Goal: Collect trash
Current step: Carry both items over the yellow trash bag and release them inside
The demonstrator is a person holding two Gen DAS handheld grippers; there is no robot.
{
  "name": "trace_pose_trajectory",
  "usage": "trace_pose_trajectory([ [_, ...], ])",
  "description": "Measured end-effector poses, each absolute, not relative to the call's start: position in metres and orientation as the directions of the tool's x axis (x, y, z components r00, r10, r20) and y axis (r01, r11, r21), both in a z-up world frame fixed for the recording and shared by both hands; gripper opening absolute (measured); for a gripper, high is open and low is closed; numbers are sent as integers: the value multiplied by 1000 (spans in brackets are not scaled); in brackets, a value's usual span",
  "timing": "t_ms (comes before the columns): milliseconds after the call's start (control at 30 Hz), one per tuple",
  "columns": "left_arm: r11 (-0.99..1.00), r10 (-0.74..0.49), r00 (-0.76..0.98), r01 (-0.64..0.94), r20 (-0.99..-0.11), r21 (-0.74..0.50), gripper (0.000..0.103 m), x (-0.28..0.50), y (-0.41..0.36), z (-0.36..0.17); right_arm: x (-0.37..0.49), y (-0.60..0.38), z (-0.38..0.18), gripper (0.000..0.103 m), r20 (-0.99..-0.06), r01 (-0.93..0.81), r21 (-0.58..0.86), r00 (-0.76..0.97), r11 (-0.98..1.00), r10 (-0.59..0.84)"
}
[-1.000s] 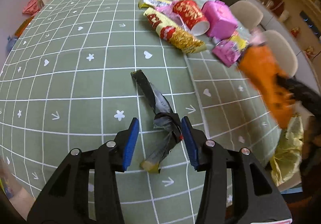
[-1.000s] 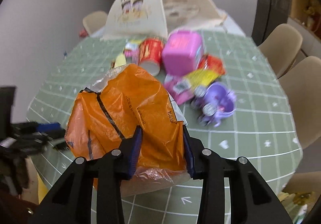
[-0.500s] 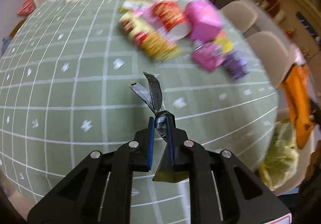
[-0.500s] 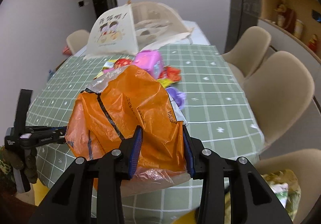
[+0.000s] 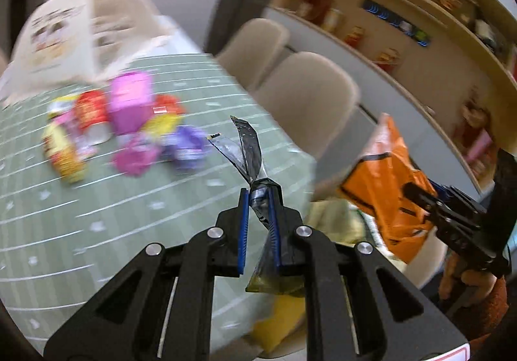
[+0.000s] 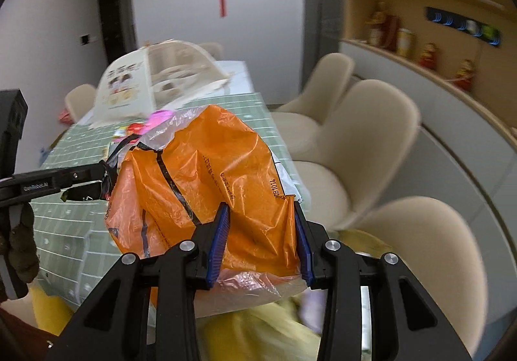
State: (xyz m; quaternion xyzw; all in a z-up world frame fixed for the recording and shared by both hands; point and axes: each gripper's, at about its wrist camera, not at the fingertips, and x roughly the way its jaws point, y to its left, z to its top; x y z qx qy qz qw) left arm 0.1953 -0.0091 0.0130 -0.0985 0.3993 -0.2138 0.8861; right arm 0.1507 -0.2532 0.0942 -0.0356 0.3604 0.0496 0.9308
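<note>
up off the green gridded tablecloth [image 5: 97,199]: left gripper [image 5: 258,225] pinched nearly closed on a twisted dark plastic wrapper [image 5: 248,151]; right gripper [image 6: 260,238] partly open, clamped on a crumpled orange plastic bag [image 6: 206,173]. blurred colourful trash pile [image 5: 129,128] lying on the cloth.

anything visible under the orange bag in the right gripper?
Below the orange bag, clamped in the right gripper, a yellow bag shows, holding something pale purple. The orange bag hides the rest.

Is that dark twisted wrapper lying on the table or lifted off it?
Lifted: the dark wrapper is pinched in the left gripper's jaws, above the table.
</note>
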Motion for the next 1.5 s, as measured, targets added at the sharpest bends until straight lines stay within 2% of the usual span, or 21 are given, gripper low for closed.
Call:
trace_pose_trajectory([
  [267,770,-616,444,514,-651,-379,12,186,-133,6,108,-352,106,36,-652,105,-75,747,992,-128],
  [533,713,-641,330,590,-693,-378,12,184,-223,-19,89,-406,101,36,-648,212,-53,736,976,-195],
  [567,718,-635,331,587,-698,-374,17,186,-228,-23,88,-409,99,36,-650,219,-48,734,975,-197],
  [600,720,-632,325,582,-703,-378,28,189,-232,-26,87,-411,97,36,-651,226,-41,733,973,-198],
  [633,718,-637,309,572,-706,-397,34,193,-236,-29,85,-413,96,37,-651,229,-39,732,973,-198],
  [667,716,-642,301,563,-705,-412,39,195,-236,-32,85,-415,95,37,-652,233,-38,731,972,-201],
  [1000,777,-604,340,454,-721,-436,40,200,-180,-36,112,-396,49,38,-724,185,1,678,983,-127],
  [1300,833,-543,432,383,-720,-398,41,191,-115,-25,155,-358,-41,38,-852,119,-132,495,984,-174],
  [1400,847,-523,456,371,-720,-381,41,188,-104,-23,159,-355,-49,38,-861,124,-143,473,982,-185],
  [1500,854,-514,462,354,-723,-382,42,188,-95,-24,156,-358,-44,40,-859,141,-87,491,986,-146],
])
